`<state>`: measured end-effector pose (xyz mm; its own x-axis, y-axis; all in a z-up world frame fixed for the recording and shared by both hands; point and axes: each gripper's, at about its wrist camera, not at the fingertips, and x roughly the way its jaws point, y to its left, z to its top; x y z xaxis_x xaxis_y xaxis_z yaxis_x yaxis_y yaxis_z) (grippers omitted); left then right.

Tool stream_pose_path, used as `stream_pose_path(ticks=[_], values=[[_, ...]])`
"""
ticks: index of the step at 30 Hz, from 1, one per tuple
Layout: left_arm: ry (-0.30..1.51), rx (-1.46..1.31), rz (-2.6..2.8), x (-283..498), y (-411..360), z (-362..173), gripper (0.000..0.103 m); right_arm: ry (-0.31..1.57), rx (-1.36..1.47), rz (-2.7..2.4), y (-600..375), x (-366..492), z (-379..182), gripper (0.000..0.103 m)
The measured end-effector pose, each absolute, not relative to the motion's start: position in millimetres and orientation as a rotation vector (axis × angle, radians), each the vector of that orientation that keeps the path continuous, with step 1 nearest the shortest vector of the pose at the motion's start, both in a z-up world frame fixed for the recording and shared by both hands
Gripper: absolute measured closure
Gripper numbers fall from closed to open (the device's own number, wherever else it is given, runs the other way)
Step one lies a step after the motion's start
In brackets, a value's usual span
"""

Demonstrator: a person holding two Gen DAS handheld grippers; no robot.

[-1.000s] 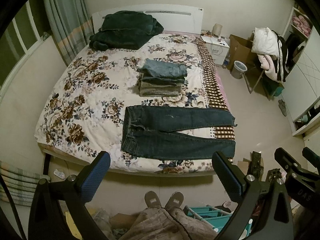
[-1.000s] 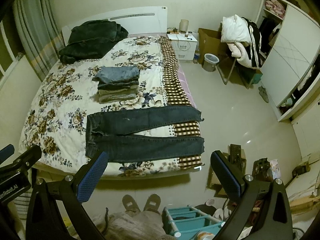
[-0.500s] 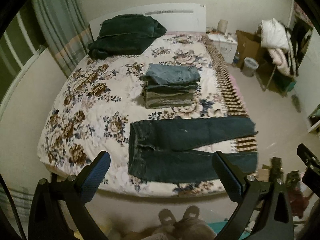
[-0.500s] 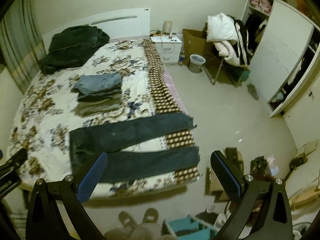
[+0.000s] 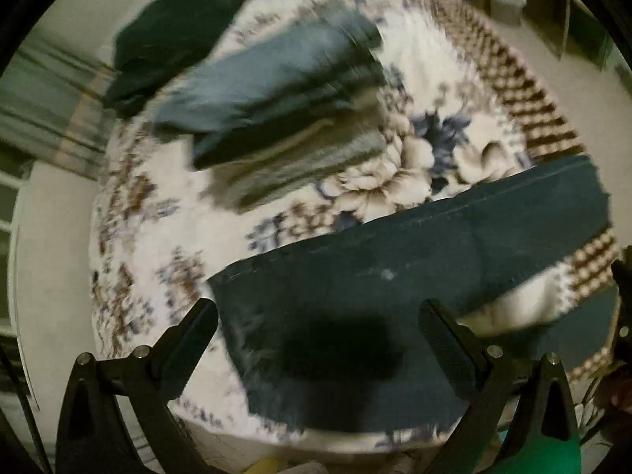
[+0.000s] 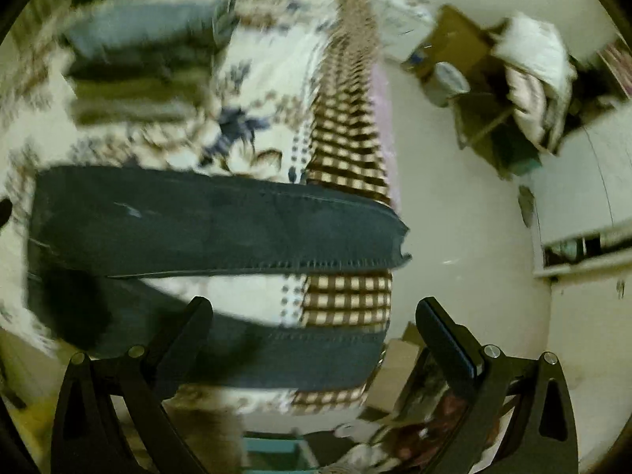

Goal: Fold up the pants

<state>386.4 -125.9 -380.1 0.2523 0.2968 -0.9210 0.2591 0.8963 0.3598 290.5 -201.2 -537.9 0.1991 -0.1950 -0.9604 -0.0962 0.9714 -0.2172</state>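
The left gripper (image 5: 318,349) is seen with its jaws spread wide and nothing between them, poised above the waist end of the dark blue denim pants (image 5: 395,276). The right gripper (image 6: 314,341) is likewise spread and empty, placed over the cuff of the near leg, by the bed's right edge.

The pants (image 6: 205,225) are laid flat and unfolded along the near edge of the bed with the floral cream quilt (image 5: 395,166), their long axis running across the bed from left to right. The waistband lies to the left and the two legs reach right, onto the brown checked border (image 6: 347,296), with a narrow wedge of quilt showing between them. Each gripper is therefore judged nearer to its own end: left to the waist, right to the cuffs.

Both views are blurred, so seams and hems cannot be read finely. Beyond the pants, toward the middle of the bed, a stack of folded jeans and trousers (image 5: 284,98) is set well apart, leaving bare quilt between for a fold away from the near edge. Right of the cuffs the bed ends at open pale floor (image 6: 466,237).
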Motion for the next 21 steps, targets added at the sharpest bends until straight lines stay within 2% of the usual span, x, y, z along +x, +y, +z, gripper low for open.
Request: stream_pose_path(ticks=[5, 8, 12, 14, 15, 16, 17, 18, 19, 20, 21], values=[[1.409, 0.659, -0.043, 444, -156, -492, 0.0, 1.533, -0.457, 0.008, -238, 352, -682, 0.0], [1.462, 0.722, -0.132, 463, -170, -539, 0.0, 1.606, -0.611, 0.103, -245, 387, -756, 0.002], [1.505, 0.775, -0.276, 471, -178, -578, 0.003, 1.692, -0.738, 0.274, -248, 401, -812, 0.007], [1.53, 0.711, -0.338, 471, -172, -585, 0.022, 1.712, -0.713, 0.36, -251, 404, -822, 0.013], [1.549, 0.653, -0.368, 471, -168, -585, 0.042, 1.72, -0.687, 0.392, -254, 404, -822, 0.024], [1.558, 0.605, -0.399, 470, -165, -583, 0.057, 1.725, -0.654, 0.422, -257, 405, -821, 0.031], [1.547, 0.586, -0.424, 467, -164, -577, 0.064, 1.724, -0.624, 0.445, -259, 404, -820, 0.044], [1.537, 0.583, -0.436, 465, -163, -574, 0.078, 1.719, -0.597, 0.453, -263, 401, -815, 0.059], [1.526, 0.578, -0.437, 461, -162, -570, 0.088, 1.709, -0.576, 0.459, -265, 396, -809, 0.067], [1.521, 0.564, -0.426, 459, -158, -563, 0.091, 1.7, -0.563, 0.454, -269, 392, -803, 0.082], [1.51, 0.548, -0.417, 458, -158, -558, 0.094, 1.691, -0.538, 0.441, -272, 387, -795, 0.093]])
